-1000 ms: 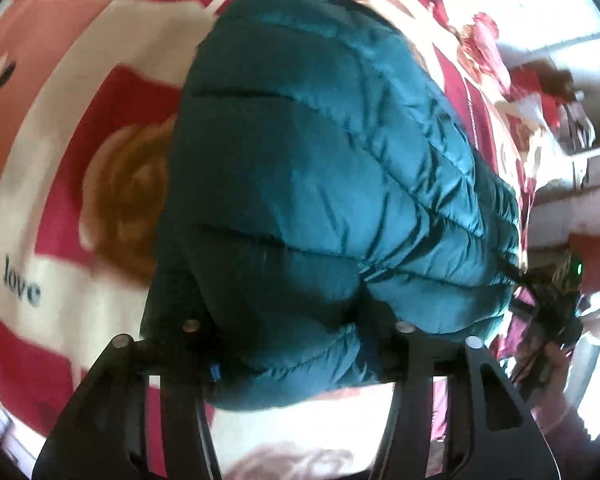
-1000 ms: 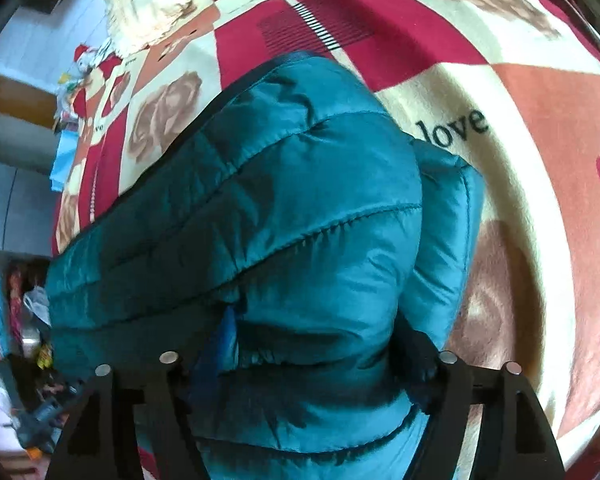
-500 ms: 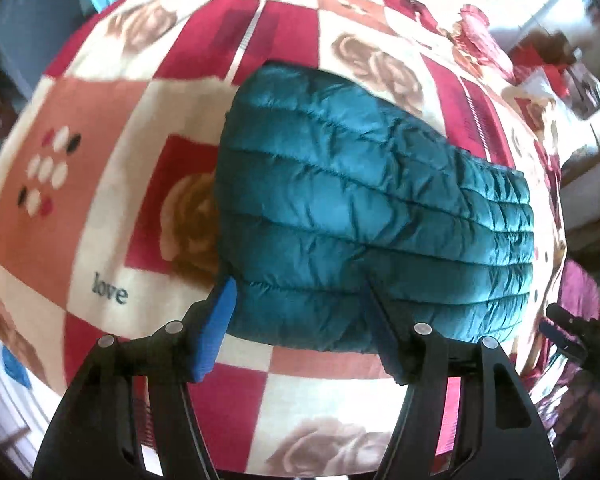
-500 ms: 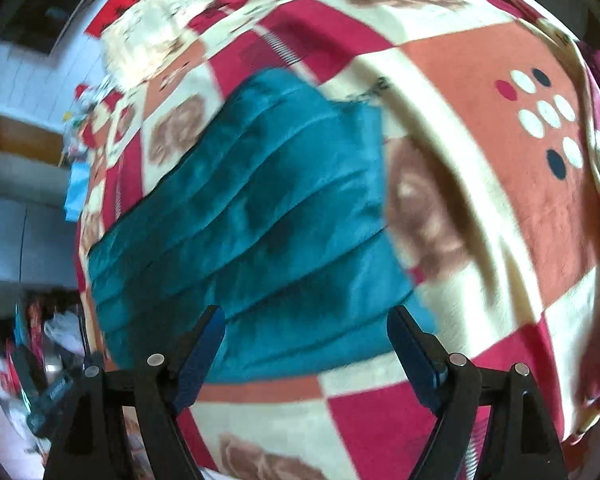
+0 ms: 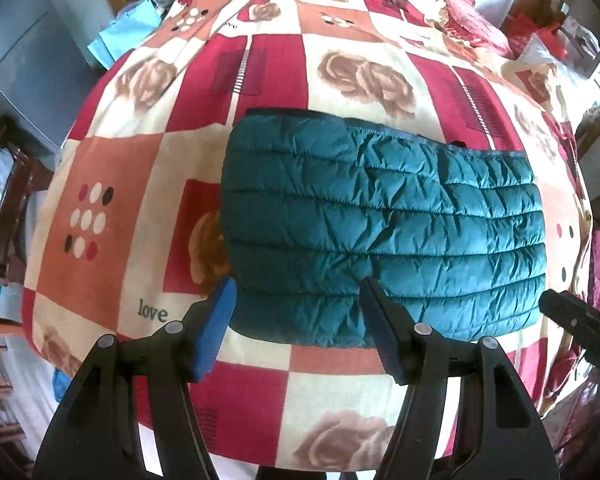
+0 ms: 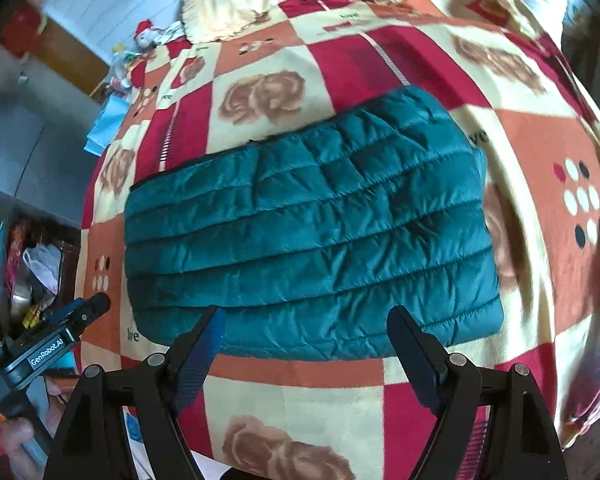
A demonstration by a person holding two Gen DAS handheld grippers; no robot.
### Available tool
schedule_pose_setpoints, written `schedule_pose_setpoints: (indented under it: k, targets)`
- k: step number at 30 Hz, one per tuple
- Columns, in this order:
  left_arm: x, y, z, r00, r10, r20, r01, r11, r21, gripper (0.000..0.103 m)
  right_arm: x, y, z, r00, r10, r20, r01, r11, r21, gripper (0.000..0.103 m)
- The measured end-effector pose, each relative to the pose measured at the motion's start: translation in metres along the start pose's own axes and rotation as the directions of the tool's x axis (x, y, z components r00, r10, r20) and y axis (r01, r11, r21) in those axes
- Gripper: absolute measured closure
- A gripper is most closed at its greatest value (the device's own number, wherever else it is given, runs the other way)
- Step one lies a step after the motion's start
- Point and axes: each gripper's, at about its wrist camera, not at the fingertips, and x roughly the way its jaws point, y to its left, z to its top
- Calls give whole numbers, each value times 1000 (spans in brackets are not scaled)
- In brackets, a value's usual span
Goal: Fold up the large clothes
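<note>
Both grippers, left gripper [image 5: 296, 320] and right gripper [image 6: 304, 332], empty, jaws spread. Teal quilted puffer jacket [image 5: 380, 232] at 12 o'clock, long axis 9–3; probably folded.

1. Left gripper [image 5: 298, 312]: matte black plastic frame, two angular triangular arms with cut-out openings, low in the frame.
2. Fingers carry flat blue pads [image 5: 216, 330], the left-side one brighter, the right-side one darker navy.
3. Round silver screw heads [image 5: 174, 326] on the arm joints, four visible.
4. Right gripper [image 6: 306, 330]: same black frame, blue pads, four silver screws.
5. In the right wrist view, lower left: black body with white "GenRobot.AI" label [image 6: 46, 354].
</note>
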Motion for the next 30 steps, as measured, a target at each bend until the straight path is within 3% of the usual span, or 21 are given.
schedule_pose_setpoints:
  k: [12,30]
  targets:
    - [-9,-9,2,1000,12,-16,-12,1000,-5,39,-15,31,-1,998,-51,40,53,996,-70,22]
    - [-11,-16,-2,997,63,-40,-63,998,15,39,-17,39,-5,999,-48,27,50,995,-84,22]
